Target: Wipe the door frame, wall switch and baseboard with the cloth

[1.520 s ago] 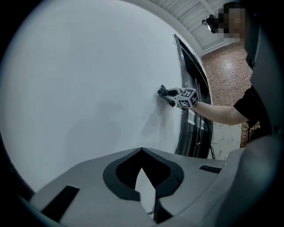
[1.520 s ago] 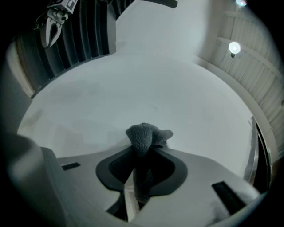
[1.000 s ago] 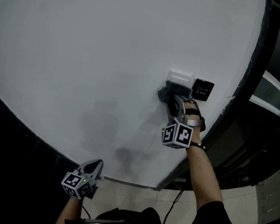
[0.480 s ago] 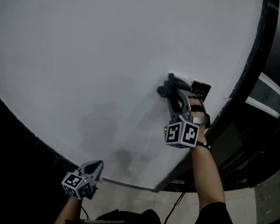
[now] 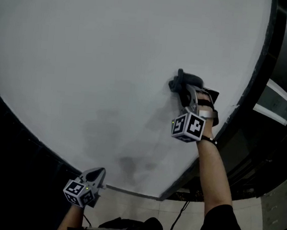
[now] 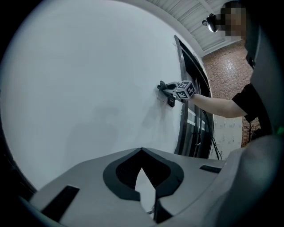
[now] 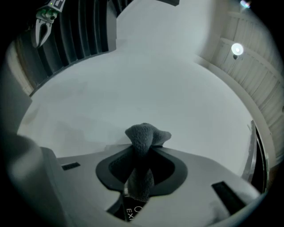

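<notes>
up on the wall (image 5: 88, 56), the right tongs (image 5: 185, 88) are clamped on the grey cloth (image 5: 179, 82), bunched just beside the wall switch (image 5: 212, 96). it is probably best swept lightly across the plate's face and edges. the left tongs (image 5: 96, 174) hang low, closed and empty.

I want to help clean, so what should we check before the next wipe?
1. Cloth pinched in the right hand-held gripper: ok, jaws shut on it.
2. Cloth up by the switch: ok, right beside it.
3. Switch clean: cannot tell, mostly hidden.
4. Left hand-held gripper out of the way: ok, held low, shut, empty.
5. Path to the door frame: ok, only bare wall between.
</notes>
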`<state>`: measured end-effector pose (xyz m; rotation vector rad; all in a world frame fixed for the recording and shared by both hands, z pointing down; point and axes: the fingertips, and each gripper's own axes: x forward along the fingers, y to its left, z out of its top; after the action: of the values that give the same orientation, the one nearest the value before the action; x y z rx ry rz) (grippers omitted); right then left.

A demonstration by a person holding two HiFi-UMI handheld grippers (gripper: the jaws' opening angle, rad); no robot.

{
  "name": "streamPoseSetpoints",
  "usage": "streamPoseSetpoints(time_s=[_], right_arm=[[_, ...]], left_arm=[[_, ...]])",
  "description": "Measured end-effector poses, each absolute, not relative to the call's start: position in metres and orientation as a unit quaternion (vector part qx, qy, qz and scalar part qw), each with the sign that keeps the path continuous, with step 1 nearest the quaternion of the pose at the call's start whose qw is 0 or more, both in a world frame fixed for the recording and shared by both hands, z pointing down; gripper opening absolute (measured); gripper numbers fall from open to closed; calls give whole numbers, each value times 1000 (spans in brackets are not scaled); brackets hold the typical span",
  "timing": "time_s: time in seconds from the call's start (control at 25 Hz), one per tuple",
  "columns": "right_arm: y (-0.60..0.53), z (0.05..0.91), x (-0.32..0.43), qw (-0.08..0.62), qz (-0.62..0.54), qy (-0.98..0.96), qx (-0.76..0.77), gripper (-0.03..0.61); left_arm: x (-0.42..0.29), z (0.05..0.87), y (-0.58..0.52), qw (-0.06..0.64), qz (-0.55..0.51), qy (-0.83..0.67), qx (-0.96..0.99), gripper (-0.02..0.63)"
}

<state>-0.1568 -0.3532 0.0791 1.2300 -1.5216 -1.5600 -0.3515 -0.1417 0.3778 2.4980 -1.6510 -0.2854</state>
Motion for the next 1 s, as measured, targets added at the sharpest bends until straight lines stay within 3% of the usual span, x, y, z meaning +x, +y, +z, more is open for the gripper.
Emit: streamPoseSetpoints(time_s=[1.0], right_arm=[[-359,149,-153,332,-577,-598,447,87]], left_arm=[[-345,383,-156,76,-74,-537,837,2]])
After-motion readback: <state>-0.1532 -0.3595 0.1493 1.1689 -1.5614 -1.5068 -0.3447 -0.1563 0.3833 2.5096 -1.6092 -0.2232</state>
